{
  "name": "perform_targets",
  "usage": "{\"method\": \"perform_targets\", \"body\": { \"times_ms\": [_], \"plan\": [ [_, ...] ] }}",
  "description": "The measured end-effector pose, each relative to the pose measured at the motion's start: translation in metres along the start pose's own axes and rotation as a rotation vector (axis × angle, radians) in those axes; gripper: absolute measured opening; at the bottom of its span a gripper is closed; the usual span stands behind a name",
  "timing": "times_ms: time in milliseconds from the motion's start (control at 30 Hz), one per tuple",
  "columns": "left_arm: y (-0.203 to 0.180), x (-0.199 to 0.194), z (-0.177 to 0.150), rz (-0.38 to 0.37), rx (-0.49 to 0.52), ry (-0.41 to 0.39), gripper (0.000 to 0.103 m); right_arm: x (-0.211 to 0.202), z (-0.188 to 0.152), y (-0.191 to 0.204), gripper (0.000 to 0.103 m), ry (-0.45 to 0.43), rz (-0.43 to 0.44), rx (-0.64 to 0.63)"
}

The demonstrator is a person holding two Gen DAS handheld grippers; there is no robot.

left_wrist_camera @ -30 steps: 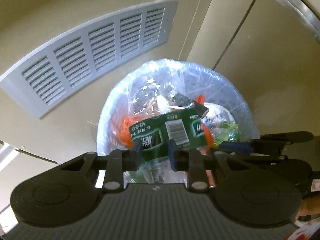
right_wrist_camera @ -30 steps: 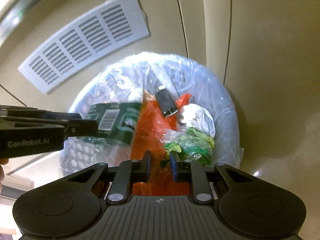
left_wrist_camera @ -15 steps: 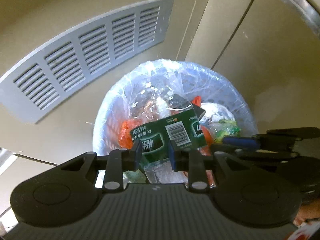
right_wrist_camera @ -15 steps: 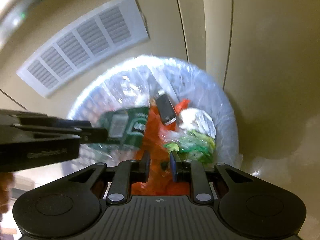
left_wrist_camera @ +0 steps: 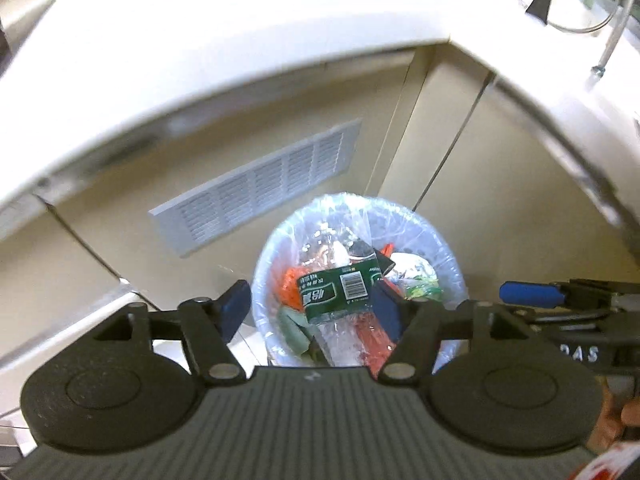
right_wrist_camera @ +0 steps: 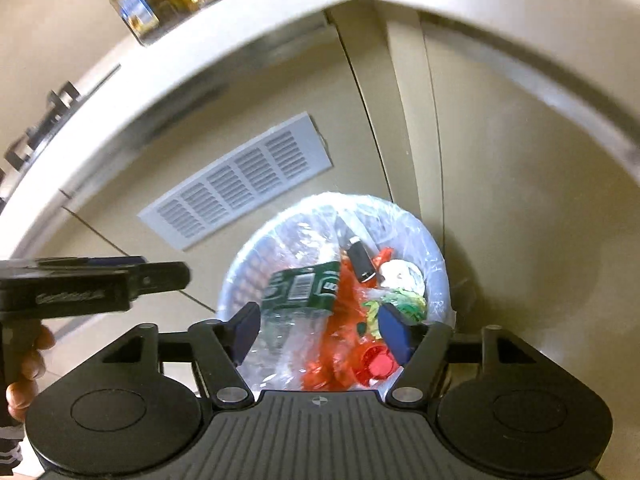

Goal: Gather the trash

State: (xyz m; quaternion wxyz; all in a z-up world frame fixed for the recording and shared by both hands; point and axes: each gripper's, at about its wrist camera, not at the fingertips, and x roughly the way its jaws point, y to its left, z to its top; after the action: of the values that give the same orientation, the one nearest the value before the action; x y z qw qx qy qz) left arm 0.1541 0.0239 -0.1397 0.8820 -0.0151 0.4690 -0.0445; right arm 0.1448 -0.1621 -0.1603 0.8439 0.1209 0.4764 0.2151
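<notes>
Green-labelled bottle (left_wrist_camera: 340, 290) and orange wrapper (right_wrist_camera: 340, 320) lie in our lined bin (left_wrist_camera: 450, 256) at 12 o'clock; left gripper (left_wrist_camera: 312, 312) and right gripper (right_wrist_camera: 320, 330) have just opened, both empty.

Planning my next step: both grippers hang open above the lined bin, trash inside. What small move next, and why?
Probably lift both away toward the counter: the left gripper and right gripper are empty, and the green-label bottle and orange wrapper lie in the bin.
</notes>
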Motion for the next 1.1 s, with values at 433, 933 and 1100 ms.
{"method": "perform_targets", "body": {
  "times_ms": [433, 933, 1100],
  "plan": [
    [0.000, -0.138, 0.002, -0.068, 0.095, -0.124, 0.080, -0.130, -0.009, 0.065, 0.068, -0.190, -0.115, 0.023],
    [0.036, -0.235, -0.060, -0.126, 0.175, -0.155, 0.082, -0.201, -0.088, 0.156, 0.069, -0.205, -0.191, 0.151],
    [0.039, -0.248, -0.075, -0.120, 0.178, -0.148, 0.082, -0.209, -0.102, 0.172, 0.069, -0.198, -0.219, 0.136]
  ]
}}
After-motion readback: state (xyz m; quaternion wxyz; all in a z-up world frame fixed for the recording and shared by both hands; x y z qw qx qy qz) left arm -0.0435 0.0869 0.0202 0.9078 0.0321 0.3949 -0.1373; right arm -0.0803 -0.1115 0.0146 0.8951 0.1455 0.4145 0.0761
